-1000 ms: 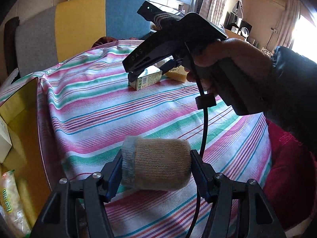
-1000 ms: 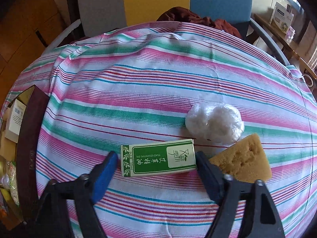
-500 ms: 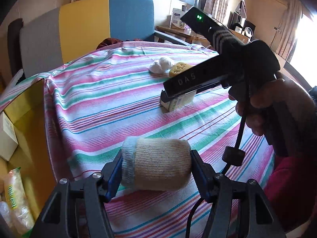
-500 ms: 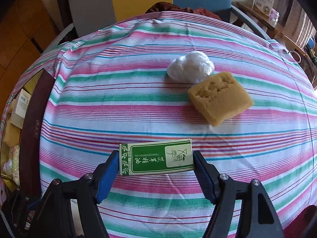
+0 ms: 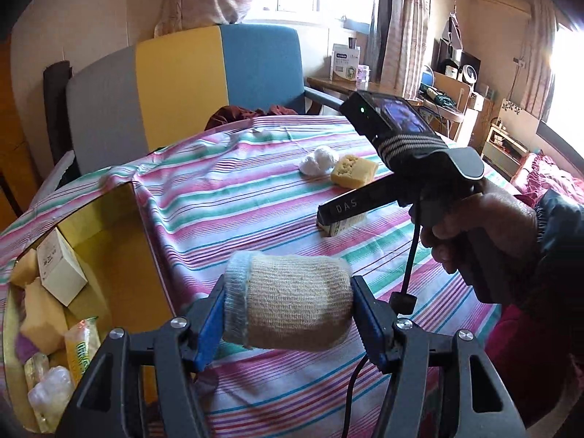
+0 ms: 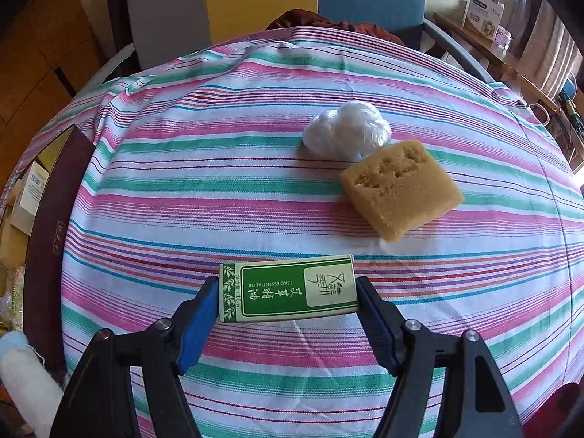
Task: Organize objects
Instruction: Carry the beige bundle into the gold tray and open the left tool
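Note:
My left gripper [image 5: 288, 306] is shut on a beige knitted roll with a pale blue cuff [image 5: 292, 303], held above the striped tablecloth [image 5: 233, 197] beside the open yellow box [image 5: 109, 241]. My right gripper [image 6: 288, 292] is shut on a green and white essential-oil carton [image 6: 288, 288], its blue pads against both short ends. Whether the carton touches the cloth I cannot tell. The left wrist view shows that gripper [image 5: 339, 215] in a person's hand [image 5: 471, 233], low over the same carton [image 5: 343, 224].
A yellow sponge [image 6: 399, 188] and a white plastic bundle [image 6: 346, 129] lie on the cloth beyond the carton. The yellow box, dark red outside [image 6: 47, 255], holds a white carton [image 5: 60, 270], sponges and packets. A tricolour chair [image 5: 182, 84] stands behind the table.
The right gripper has carried the green carton away from the sponge and the bundle, toward the near side. The left gripper rose with the roll, bringing more of the yellow box into view.

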A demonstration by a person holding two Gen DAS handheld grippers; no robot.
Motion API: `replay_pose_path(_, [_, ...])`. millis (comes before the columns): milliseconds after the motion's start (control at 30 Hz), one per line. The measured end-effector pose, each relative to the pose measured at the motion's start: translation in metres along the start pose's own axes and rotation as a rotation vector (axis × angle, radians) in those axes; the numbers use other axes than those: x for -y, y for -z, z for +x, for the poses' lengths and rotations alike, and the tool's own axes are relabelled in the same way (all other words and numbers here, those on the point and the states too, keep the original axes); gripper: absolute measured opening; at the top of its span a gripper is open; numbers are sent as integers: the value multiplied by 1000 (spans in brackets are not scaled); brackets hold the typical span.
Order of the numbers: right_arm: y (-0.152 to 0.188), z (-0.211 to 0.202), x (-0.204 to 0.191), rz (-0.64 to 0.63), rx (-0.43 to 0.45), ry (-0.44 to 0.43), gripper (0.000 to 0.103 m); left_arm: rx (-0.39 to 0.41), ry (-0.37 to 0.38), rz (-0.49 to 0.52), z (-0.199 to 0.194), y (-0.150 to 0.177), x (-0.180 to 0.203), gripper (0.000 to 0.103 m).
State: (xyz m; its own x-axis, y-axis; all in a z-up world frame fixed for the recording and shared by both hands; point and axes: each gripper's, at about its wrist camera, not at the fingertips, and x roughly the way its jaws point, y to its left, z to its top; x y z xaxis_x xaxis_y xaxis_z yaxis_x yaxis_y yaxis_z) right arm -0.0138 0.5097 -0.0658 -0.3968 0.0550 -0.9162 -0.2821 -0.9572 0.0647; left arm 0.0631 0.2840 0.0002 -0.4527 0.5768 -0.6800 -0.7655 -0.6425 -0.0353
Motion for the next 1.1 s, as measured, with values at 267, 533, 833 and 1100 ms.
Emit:
replay_pose_path(267, [0, 9, -4, -11, -25, 22, 73, 19, -9, -28, -12, 3, -9, 64])
replay_pose_path(533, [0, 10, -5, -16, -23, 25, 73, 24, -3, -59, -17, 5, -18, 64])
replay_pose_path(833, [1, 9, -5, -26, -19, 37, 73, 48, -4, -150, -31, 3, -53, 64])
replay_pose_path(1100, [0, 12, -9, -44, -26, 53, 73, 67, -125, -424, -53, 6, -166, 64])
